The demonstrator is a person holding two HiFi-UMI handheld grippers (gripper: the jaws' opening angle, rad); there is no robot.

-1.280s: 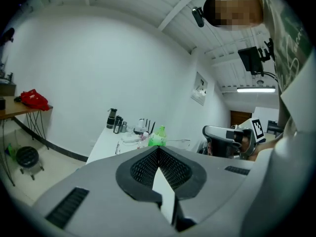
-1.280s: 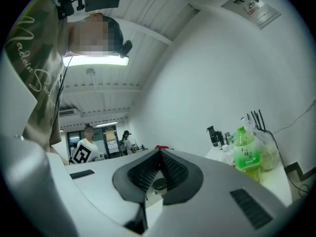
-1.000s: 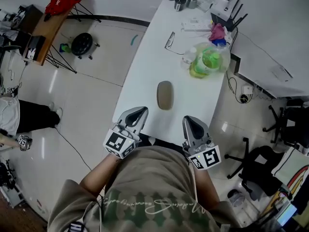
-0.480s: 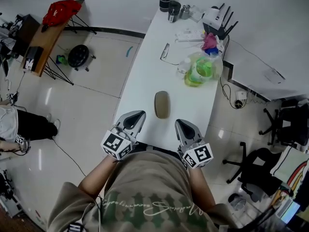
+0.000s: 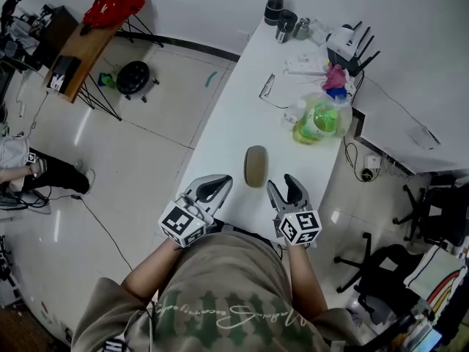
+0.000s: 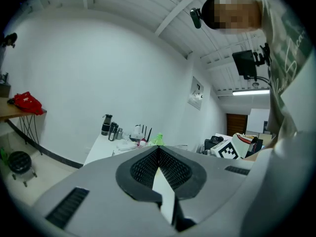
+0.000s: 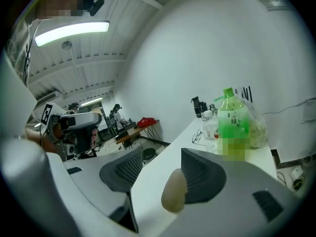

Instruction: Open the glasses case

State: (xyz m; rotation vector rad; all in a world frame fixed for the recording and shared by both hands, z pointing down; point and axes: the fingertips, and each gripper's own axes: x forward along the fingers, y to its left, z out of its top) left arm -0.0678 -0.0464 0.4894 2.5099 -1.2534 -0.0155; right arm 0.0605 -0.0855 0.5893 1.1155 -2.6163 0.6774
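Two grippers sit low. The right gripper (image 5: 284, 185) has just been opening, empty; the glasses case (image 5: 255, 166) lies just above it, mid-frame, on the white surface (image 5: 242, 116). The left gripper (image 5: 220, 184) is pressed together.

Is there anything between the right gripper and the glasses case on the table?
Nothing visible. Only bare white table separates the right gripper from the glasses case, which lies closed just ahead and slightly to its left. Its fingers have just been opening; the case is not yet between them.
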